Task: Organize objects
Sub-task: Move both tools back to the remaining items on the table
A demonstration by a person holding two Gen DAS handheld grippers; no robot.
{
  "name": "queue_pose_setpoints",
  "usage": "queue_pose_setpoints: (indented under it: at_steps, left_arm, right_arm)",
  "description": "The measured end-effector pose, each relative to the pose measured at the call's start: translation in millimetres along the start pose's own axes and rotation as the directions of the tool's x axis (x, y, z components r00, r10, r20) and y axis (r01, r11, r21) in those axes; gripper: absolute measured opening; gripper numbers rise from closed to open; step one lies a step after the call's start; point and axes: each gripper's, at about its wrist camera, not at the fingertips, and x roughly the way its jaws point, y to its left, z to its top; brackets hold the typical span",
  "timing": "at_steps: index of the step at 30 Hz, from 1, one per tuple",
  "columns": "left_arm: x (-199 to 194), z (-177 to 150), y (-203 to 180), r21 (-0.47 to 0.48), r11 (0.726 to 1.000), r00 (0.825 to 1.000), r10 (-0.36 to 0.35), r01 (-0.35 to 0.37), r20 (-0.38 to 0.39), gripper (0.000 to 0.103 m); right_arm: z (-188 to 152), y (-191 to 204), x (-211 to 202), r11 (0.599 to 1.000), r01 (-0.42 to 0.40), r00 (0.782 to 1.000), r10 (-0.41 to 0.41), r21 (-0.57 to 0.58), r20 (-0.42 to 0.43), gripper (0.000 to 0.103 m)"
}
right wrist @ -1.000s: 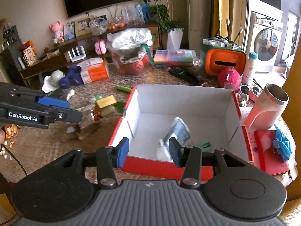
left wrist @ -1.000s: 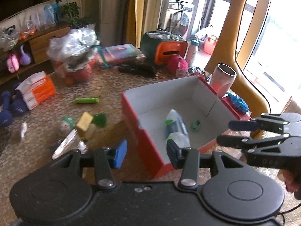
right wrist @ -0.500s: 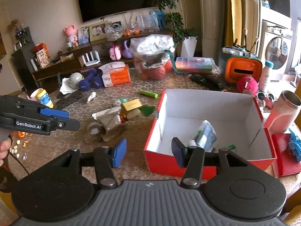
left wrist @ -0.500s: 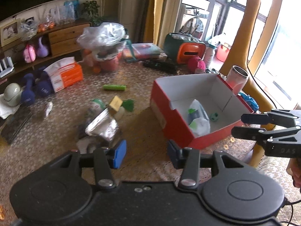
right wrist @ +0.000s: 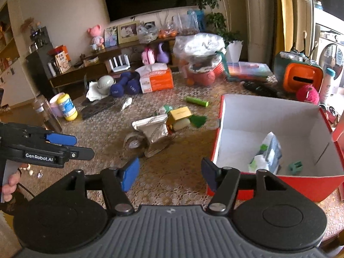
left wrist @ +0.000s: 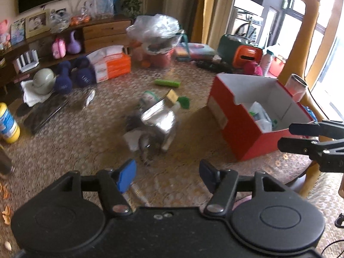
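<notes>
Both views have been swung off the red cardboard box with white lining (right wrist: pixel 277 129) toward the loose pile on the patterned worktop (left wrist: pixel 90 133); the box now sits at 3 o'clock in the left wrist view, where earlier it filled the centre. Left tongs (left wrist: pixel 166 177) and right tongs (right wrist: pixel 169 173) have just been opening; both are spread apart, nothing between the pads, nothing gripped.

Already in the box: a clear plastic packet with green print (right wrist: pixel 268 150) and a small teal clip (right wrist: pixel 295 167).

Next candidate is judged to be the crumpled silver foil pouch (left wrist: pixel 160 121), dead ahead at 12 o'clock of the left tongs, near but not reached. It lies on a grey roll of tape (right wrist: pixel 134 143), with a yellow block (right wrist: pixel 179 114) and a green fringed item (right wrist: pixel 197 120) just behind at 1 o'clock. A green tube (right wrist: pixel 196 101) lies apart, further back.

Handling, judged: pouch is light, thin, crushable and slick, so it will deform rather than resist. The flat sealed top edge is best pinched, not the bulged body. Risk: the tape roll being dragged along, or the foil slipping out.
</notes>
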Motion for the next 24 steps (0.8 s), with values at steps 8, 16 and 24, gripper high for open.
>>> queue_pose_setpoints:
  at_steps: [8, 16, 24]
  left_arm:
    - [23.3, -12.0, 23.0, -0.039, 0.999, 1.0, 0.026, -0.026, -0.01, 0.072]
    - [48.5, -14.5, 35.6, -0.059, 0.998, 0.999, 0.033, -0.033, 0.001, 0.098]
    - [79.8, -15.8, 43.0, -0.078, 0.996, 0.999, 0.041, -0.042, -0.01, 0.102]
  right_arm:
    - [1.1, 3.3, 30.5, 0.999, -0.032, 0.999, 0.033, 0.027, -0.025, 0.081]
    - [9.7, 9.7, 74.4, 0.998, -0.056, 0.997, 0.056, 0.011, -0.057, 0.081]
    - [21.8, 16.2, 123.1, 0.998, -0.064, 0.994, 0.063, -0.001, -0.088, 0.081]
